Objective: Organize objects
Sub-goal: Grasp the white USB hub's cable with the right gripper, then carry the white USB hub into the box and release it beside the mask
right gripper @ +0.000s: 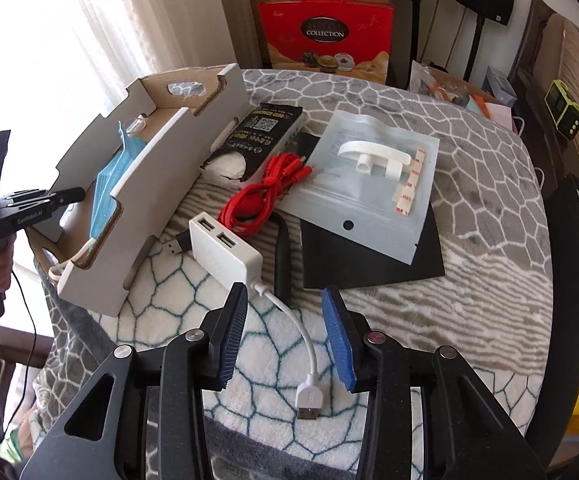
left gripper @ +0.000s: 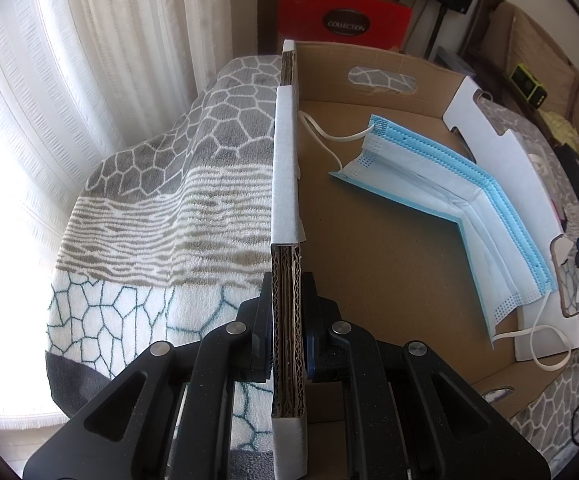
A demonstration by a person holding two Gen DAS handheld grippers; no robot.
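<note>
Corrugated cardboard is what's being pinched by the left gripper (left gripper: 287,330): the near wall of the cardboard tray (left gripper: 369,248) is clamped between its pads, so the tray is steadied. Ahead and right of those fingers, a blue face mask (left gripper: 449,200) is lying inside. The right gripper (right gripper: 285,336) is spread wide over the blanket (right gripper: 489,280), with the white cable (right gripper: 305,344) running between its fingers and its USB plug (right gripper: 309,400) nearest. Just beyond the fingertips sits the white USB hub (right gripper: 225,248), then the red cable (right gripper: 265,196), black pouch (right gripper: 257,136) and plastic bag (right gripper: 369,188). Risk-wise, if only the cable gets grabbed, the hub will probably dangle and snag the red cable.
</note>
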